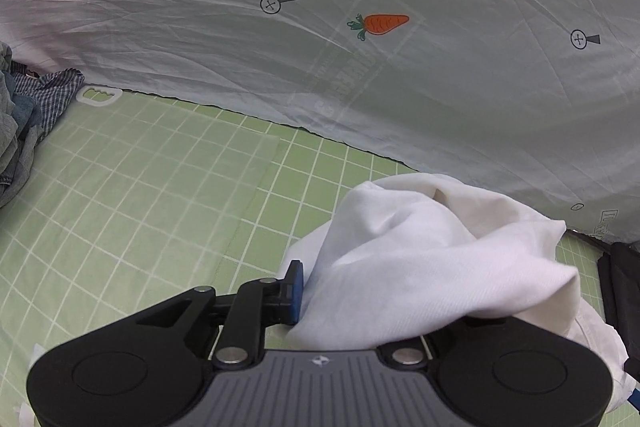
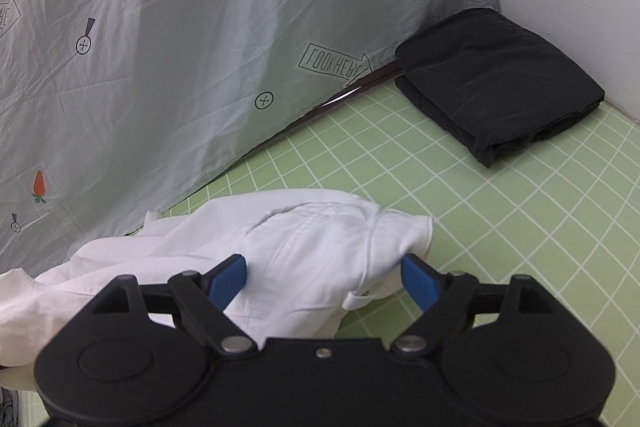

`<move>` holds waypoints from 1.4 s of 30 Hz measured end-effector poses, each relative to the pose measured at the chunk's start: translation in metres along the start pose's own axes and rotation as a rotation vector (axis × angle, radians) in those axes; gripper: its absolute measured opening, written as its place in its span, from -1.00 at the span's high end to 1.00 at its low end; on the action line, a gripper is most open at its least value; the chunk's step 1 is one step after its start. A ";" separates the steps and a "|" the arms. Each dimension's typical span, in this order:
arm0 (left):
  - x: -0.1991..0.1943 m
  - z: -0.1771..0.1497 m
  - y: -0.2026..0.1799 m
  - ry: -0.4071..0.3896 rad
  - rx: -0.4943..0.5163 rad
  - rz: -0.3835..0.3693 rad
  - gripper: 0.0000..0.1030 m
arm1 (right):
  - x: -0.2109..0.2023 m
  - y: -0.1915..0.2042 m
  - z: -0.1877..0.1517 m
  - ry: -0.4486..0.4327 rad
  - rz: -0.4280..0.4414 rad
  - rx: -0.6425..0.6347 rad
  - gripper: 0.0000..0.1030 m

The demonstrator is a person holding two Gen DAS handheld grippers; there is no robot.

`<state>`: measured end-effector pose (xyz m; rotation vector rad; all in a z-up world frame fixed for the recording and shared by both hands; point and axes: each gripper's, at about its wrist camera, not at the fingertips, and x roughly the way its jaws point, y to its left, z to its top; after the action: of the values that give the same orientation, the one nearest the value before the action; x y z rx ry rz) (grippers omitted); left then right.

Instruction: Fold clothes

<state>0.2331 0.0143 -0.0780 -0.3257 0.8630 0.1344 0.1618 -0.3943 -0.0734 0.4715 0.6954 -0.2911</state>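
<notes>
A crumpled white garment lies on the green grid mat. In the left wrist view it drapes over my left gripper; only the left blue pad shows, the right finger is hidden under cloth. In the right wrist view the same white garment lies bunched between the spread blue pads of my right gripper, which is open around it.
A folded black garment sits at the mat's far right corner by the white wall. A pale sheet with carrot prints hangs along the back. A pile of blue and checked clothes lies at the far left.
</notes>
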 end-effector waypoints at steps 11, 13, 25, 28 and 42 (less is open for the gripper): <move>-0.043 -0.032 -0.002 -0.025 0.008 -0.015 0.40 | -0.033 -0.007 -0.004 -0.023 -0.019 -0.025 -0.77; -0.051 -0.041 0.001 -0.019 0.001 -0.015 0.35 | -0.040 -0.011 -0.009 -0.014 -0.022 -0.031 -0.78; -0.037 -0.079 0.007 0.127 0.015 -0.027 0.32 | -0.002 -0.011 -0.054 0.194 -0.116 -0.234 -0.78; -0.022 -0.077 0.003 0.145 0.041 -0.031 0.32 | 0.016 0.005 -0.057 0.207 -0.094 -0.319 -0.78; 0.068 0.042 -0.039 0.001 0.104 0.014 0.26 | 0.127 0.120 0.083 -0.010 0.041 -0.477 -0.77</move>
<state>0.3165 -0.0095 -0.0955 -0.2219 0.8698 0.1023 0.3492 -0.3462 -0.0644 0.0294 0.7176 -0.0822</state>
